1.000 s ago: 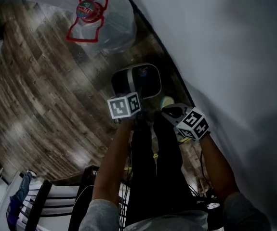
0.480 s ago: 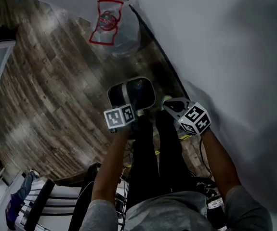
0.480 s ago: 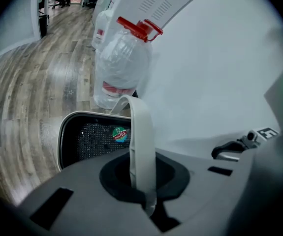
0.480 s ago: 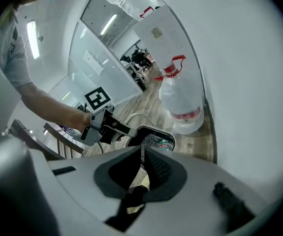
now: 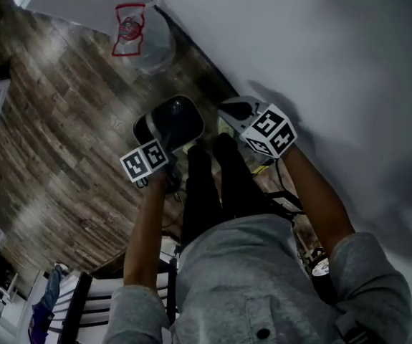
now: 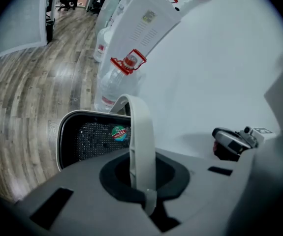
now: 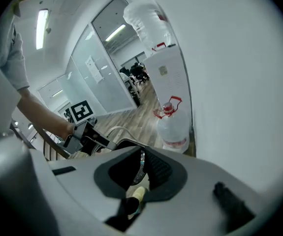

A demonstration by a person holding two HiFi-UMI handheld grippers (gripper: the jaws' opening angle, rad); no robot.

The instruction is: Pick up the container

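Observation:
The container (image 5: 173, 117) is a dark mesh bin with a white rim (image 6: 61, 136) and a white bail handle (image 6: 140, 132). It hangs above the wood floor, in front of my legs. My left gripper (image 6: 143, 191) is shut on the handle, which stands upright between its jaws; in the head view this gripper (image 5: 163, 147) sits at the bin's near left. My right gripper (image 7: 140, 176) is shut on the bin's thin rim, with the mesh wall (image 7: 157, 168) beside the jaw. From the head view the right gripper (image 5: 223, 113) meets the bin's right edge.
A large clear water bottle (image 5: 145, 38) with a red cap handle stands on the wood floor (image 5: 55, 135) against the white wall (image 5: 320, 63). A white cabinet (image 6: 141, 28) stands behind the bottle. Black-and-white furniture (image 5: 84, 307) lies behind me at lower left.
Both grippers have risen together with the container, which now hangs higher off the floor. In the head view the water bottle has slid up and left.

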